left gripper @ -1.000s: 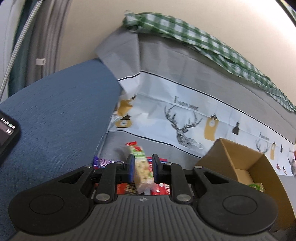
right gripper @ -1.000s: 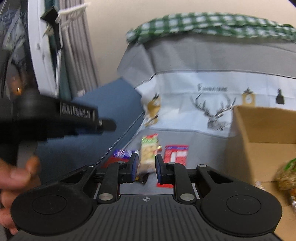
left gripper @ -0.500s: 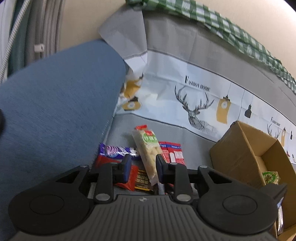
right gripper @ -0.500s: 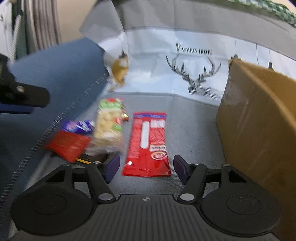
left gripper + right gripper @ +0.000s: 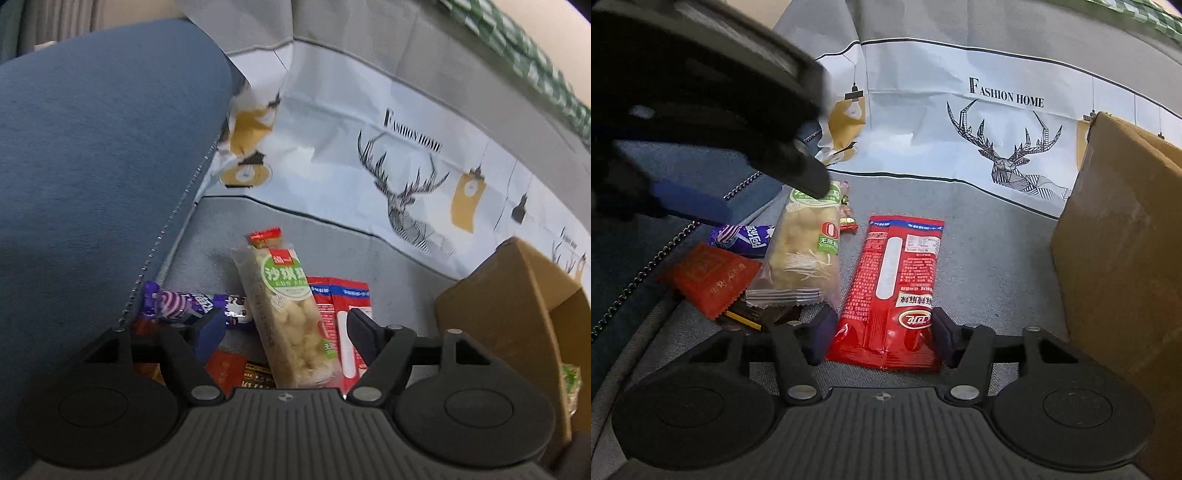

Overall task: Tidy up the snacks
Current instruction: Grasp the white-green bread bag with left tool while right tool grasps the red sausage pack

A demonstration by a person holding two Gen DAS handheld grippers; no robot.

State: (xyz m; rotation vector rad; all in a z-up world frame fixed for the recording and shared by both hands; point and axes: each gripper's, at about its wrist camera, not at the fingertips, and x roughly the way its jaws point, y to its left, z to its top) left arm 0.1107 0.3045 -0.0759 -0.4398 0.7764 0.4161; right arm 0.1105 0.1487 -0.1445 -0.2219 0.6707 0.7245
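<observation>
Oddly, the blurred left tongs [image 5: 768, 188] hide the rice-cake packet's [image 5: 803, 251] top.

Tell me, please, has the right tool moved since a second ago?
Yes. The right tool dropped toward the grey cover, now straddling the red packet, jaws open.

Clear-wrapped rice-puff bar [image 5: 807, 254] lies left of flat red foil packet [image 5: 897, 284]; purple wrapper [image 5: 742, 236] and small red sachet [image 5: 711, 278] further left; brown cardboard box [image 5: 1119, 236] right.

Red packet [image 5: 897, 284] lies flat beside clear puffed-rice bar [image 5: 805, 251].
</observation>
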